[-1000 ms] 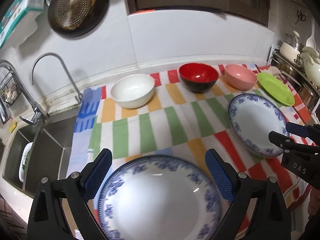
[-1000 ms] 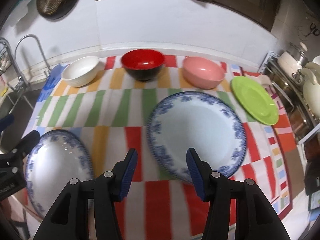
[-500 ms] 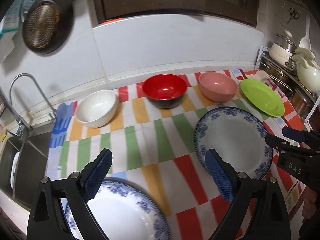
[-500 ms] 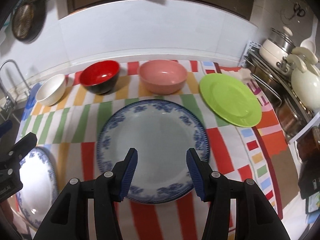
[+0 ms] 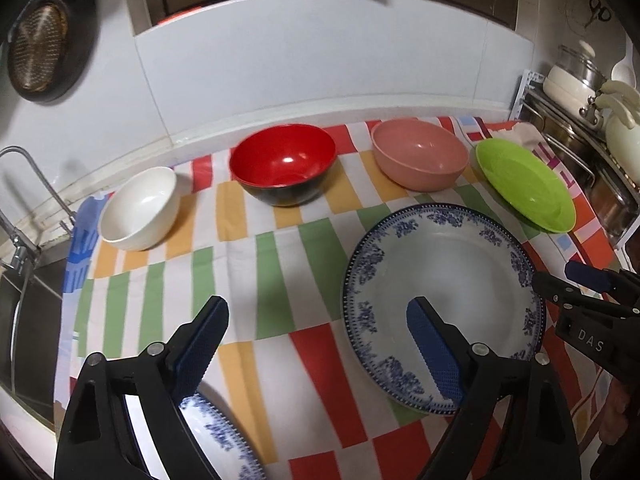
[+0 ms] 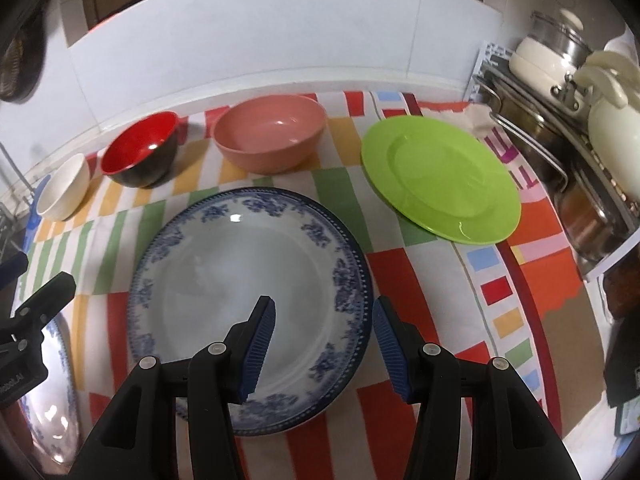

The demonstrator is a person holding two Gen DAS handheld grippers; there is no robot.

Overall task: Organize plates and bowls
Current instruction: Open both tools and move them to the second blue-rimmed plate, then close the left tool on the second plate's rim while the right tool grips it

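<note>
On the striped cloth (image 5: 288,280) a white bowl (image 5: 140,208), a red-and-black bowl (image 5: 282,168) and a pink bowl (image 5: 420,158) stand in a row at the back, with a green plate (image 5: 524,184) at the right. A blue-patterned plate (image 5: 440,292) lies in the middle; a second one (image 5: 216,436) lies at the near left. My left gripper (image 5: 316,344) is open above the cloth between the two blue plates. My right gripper (image 6: 324,328) is open over the right rim of the middle blue plate (image 6: 248,280), empty.
A sink (image 5: 24,312) with a tap (image 5: 24,200) is at the left. A rack (image 6: 560,152) with pots and a kettle (image 6: 612,120) stands at the right. A pan (image 5: 40,52) hangs on the wall. The white wall runs behind the bowls.
Both grippers have swung to the right. The near-left blue plate slid out from under the left gripper; the middle blue plate now lies under the right gripper's jaws. Both stay open.
</note>
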